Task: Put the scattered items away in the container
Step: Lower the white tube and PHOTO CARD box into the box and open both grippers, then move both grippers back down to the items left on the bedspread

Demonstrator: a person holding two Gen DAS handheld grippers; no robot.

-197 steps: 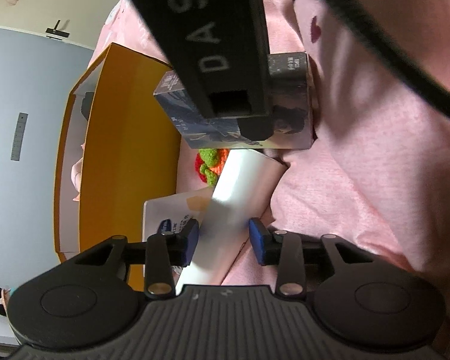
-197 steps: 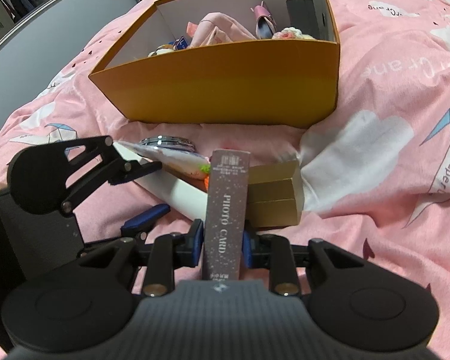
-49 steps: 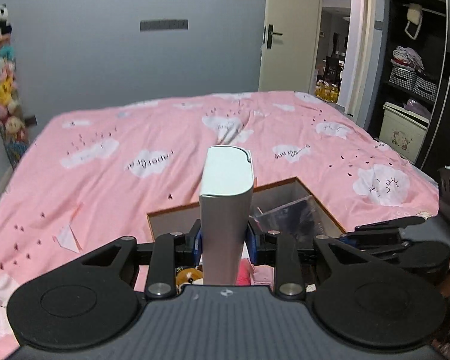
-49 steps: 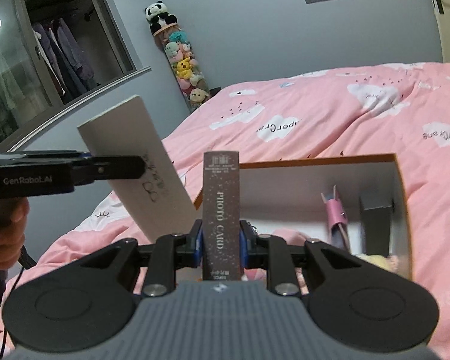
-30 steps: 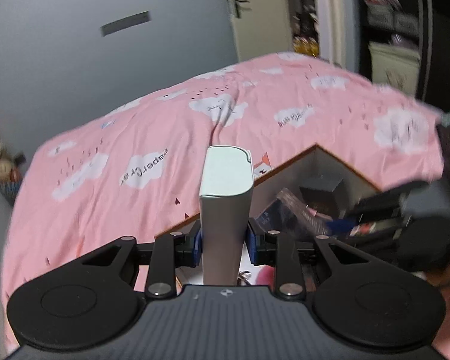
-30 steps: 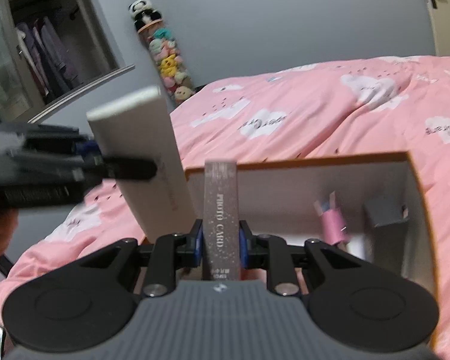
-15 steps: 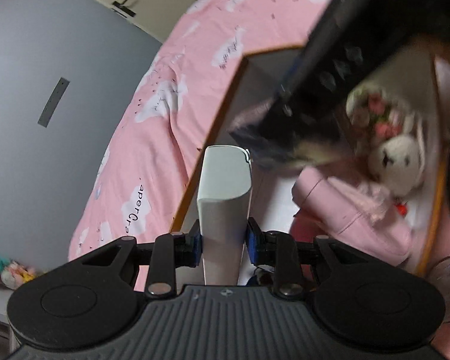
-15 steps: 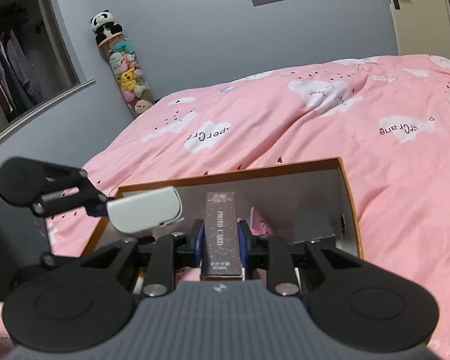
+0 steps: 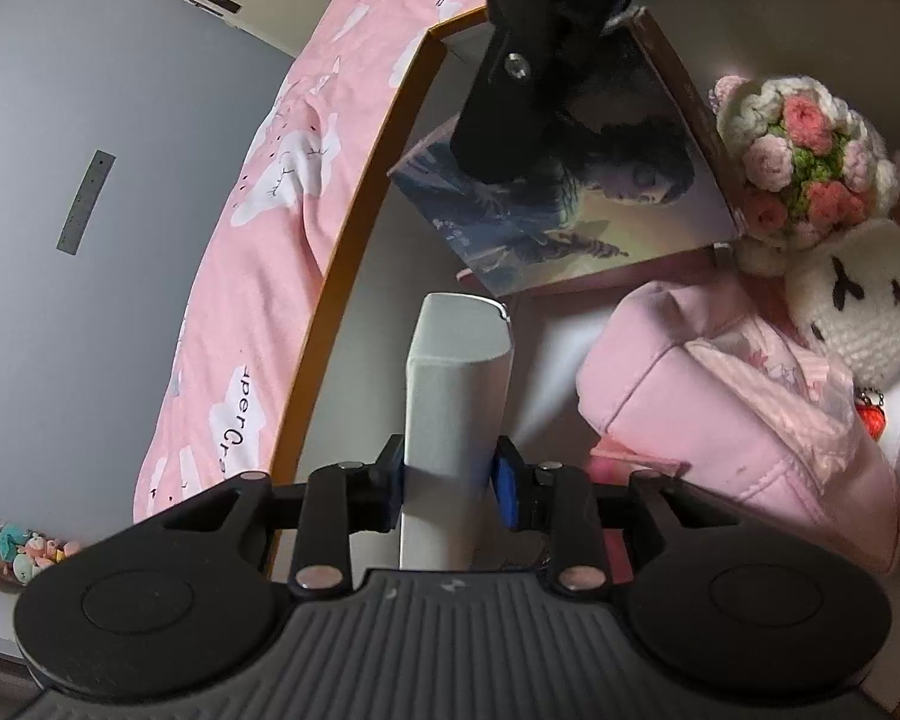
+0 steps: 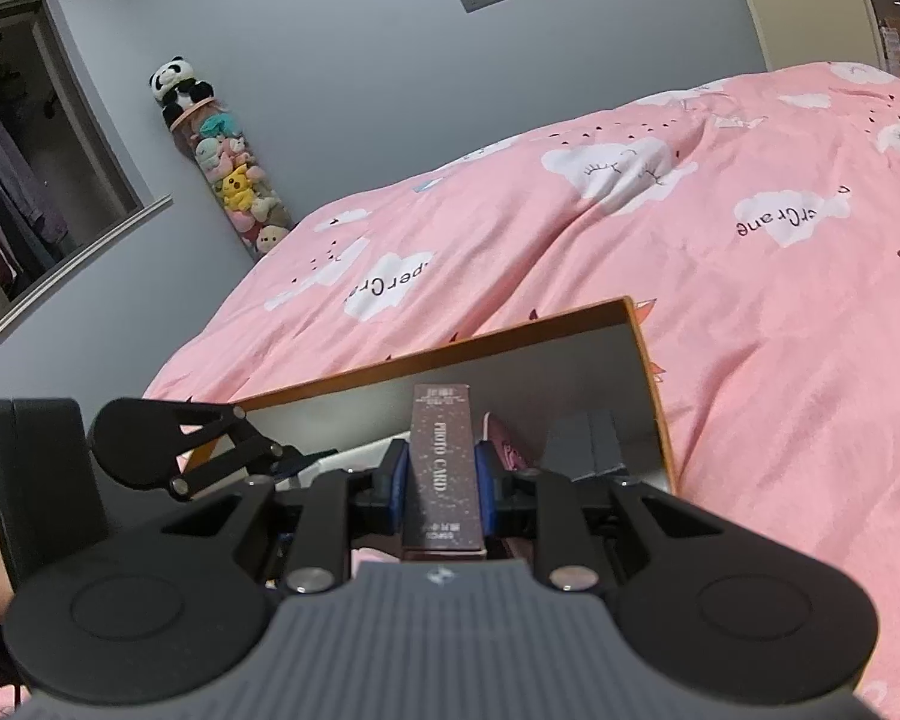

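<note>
Both tools have come down from above the bed into the orange box (image 9: pixel 354 222), where a second and a half ago they were held over it with the whole bedroom behind them.

Nearest in the left wrist view, the left tool (image 9: pixel 450 474) has the white box (image 9: pixel 456 396) between its blue pads; its jaws are opening, and a thin gap shows at the right pad, so the hold looks loose rather than firm. That white box stands end-up inside the orange box, close to its left wall. Just right of it lies a pink pouch (image 9: pixel 744 420), and beyond that a white crocheted bunny (image 9: pixel 858 294) with a crocheted flower bouquet (image 9: pixel 804 162) above it. Further in, the picture-printed face of the photo card box (image 9: pixel 570 204) hangs tilted over the box floor, pinched by the black fingers of the right tool (image 9: pixel 540 60) coming in from the top.

From the right wrist, the right tool (image 10: pixel 444 480) is clamped tight on the narrow maroon edge of the photo card box (image 10: pixel 446 468), with the orange box (image 10: pixel 648 354) around it and a grey item (image 10: pixel 588 438) against its far right wall. Beyond lies the pink bedspread (image 10: pixel 720 300), then the grey wall with a column of plush toys (image 10: pixel 234 174).
</note>
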